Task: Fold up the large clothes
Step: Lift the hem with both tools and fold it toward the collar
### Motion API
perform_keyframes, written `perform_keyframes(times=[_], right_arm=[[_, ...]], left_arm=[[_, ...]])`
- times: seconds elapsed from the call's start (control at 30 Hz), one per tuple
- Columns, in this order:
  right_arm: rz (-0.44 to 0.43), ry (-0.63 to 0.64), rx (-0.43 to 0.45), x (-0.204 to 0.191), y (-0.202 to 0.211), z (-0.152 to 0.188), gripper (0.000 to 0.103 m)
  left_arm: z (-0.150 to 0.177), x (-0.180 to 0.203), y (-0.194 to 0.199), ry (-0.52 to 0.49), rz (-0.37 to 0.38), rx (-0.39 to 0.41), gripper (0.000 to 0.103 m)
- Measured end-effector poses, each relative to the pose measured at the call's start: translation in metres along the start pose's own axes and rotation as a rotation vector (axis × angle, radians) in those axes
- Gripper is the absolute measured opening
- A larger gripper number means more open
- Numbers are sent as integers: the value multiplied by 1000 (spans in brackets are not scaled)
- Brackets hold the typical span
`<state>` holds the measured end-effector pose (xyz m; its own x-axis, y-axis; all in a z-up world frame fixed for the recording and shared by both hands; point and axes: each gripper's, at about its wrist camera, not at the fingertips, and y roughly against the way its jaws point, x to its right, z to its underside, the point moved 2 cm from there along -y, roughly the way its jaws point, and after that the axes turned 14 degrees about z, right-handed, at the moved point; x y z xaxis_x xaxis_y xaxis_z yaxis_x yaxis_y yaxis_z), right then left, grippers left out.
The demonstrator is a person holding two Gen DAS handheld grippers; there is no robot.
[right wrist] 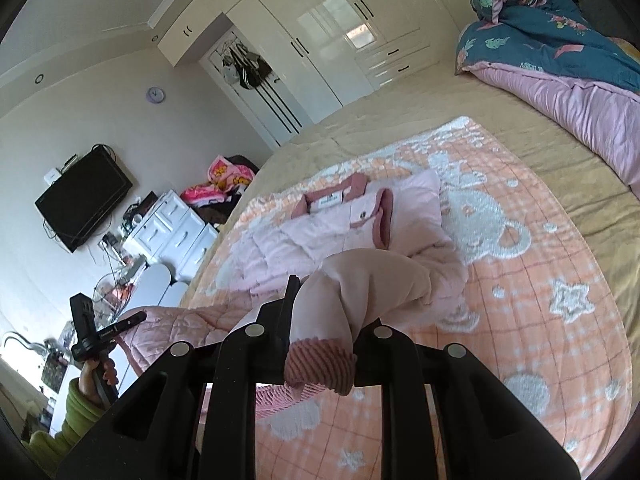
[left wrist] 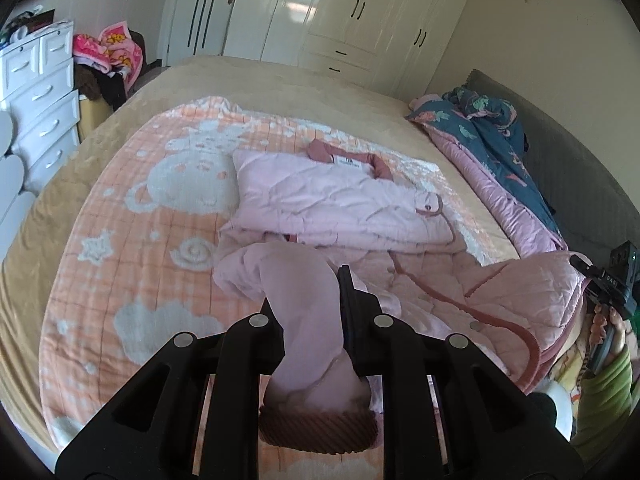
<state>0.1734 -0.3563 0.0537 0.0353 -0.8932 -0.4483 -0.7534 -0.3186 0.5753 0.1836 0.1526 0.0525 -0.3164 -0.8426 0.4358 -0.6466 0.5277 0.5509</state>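
Note:
A pale pink quilted jacket (left wrist: 320,196) with a dusty-rose collar lies partly folded on a peach blanket (left wrist: 140,240) with white bears. My left gripper (left wrist: 308,292) is shut on a pink sleeve (left wrist: 304,280), whose ribbed rose cuff (left wrist: 316,428) hangs toward the camera. My right gripper (right wrist: 332,304) is shut on the other sleeve (right wrist: 360,276) just above its ribbed cuff (right wrist: 320,364). Both sleeves are raised off the jacket (right wrist: 340,232). At the left wrist view's right edge, the right gripper (left wrist: 580,262) meets the lifted quilted hem (left wrist: 520,292). The left gripper (right wrist: 138,316) shows at the lower left.
The blanket (right wrist: 520,280) covers a beige bed (left wrist: 280,80). A rolled blue and pink quilt (left wrist: 500,152) lies along the headboard side. White drawers (left wrist: 40,100) and a heap of clothes (left wrist: 108,56) stand beside the bed, a white wardrobe (left wrist: 360,12) beyond it. A hand in a green sleeve (right wrist: 80,404) holds the left gripper.

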Motion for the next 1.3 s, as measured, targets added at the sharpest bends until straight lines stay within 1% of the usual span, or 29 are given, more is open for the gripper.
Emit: perform_keyframes(times=[0.3, 0.53, 0.67, 0.8, 1.0, 1.3], right_arm=[[2, -49, 47, 3, -15, -35, 18], [15, -62, 65, 3, -28, -59, 18], [24, -69, 62, 5, -40, -70, 18], [32, -98, 53, 11, -55, -81, 18], [46, -122, 42, 19, -79, -91, 18], [34, -194, 15, 31, -113, -105, 19]], left_arm=[[-37, 1, -7, -6, -4, 40, 10], [-61, 0, -18, -20, -33, 66, 10], [-74, -1, -29, -41, -66, 67, 11], [-84, -4, -41, -41, -87, 71, 11], [-94, -12, -60, -53, -130, 71, 11], [-106, -27, -88, -45, -175, 75, 11]])
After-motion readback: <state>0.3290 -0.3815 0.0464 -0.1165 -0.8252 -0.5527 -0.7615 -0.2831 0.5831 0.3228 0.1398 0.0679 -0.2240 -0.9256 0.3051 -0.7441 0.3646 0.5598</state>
